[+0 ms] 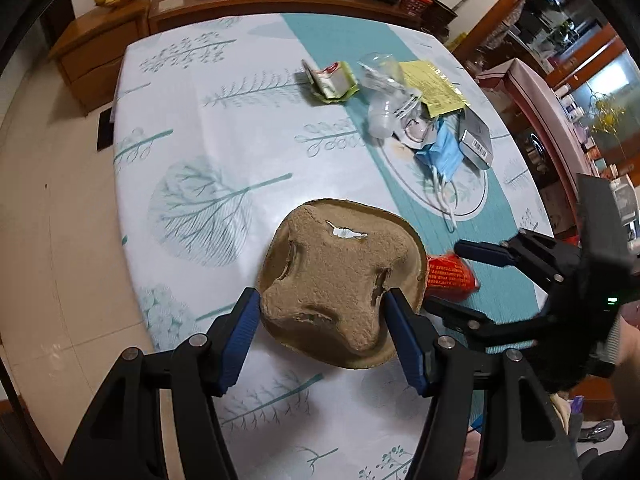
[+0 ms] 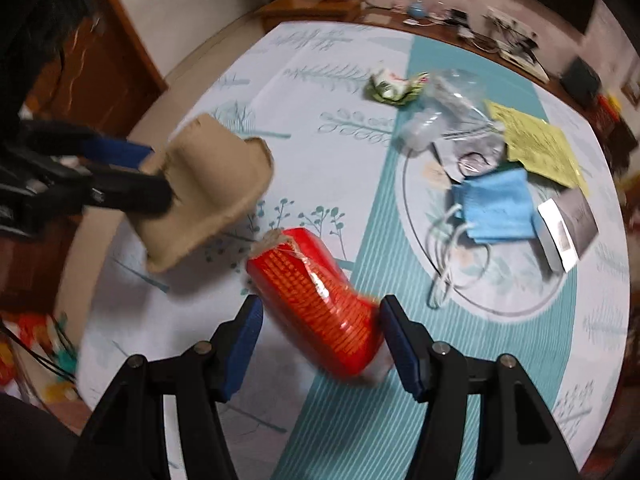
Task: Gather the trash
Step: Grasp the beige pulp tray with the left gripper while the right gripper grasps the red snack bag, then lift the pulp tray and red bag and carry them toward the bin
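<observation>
My left gripper is shut on a brown pulp cup carrier and holds it above the table's near edge; it also shows in the right wrist view. A red wrapper lies on the tablecloth between the open fingers of my right gripper, touching the right finger; whether it is gripped is not visible. In the left wrist view the right gripper is open around the red wrapper.
More trash lies farther back on the table: a green and white carton, clear plastic, a yellow leaflet, a blue face mask, a grey box. A wooden sideboard stands behind.
</observation>
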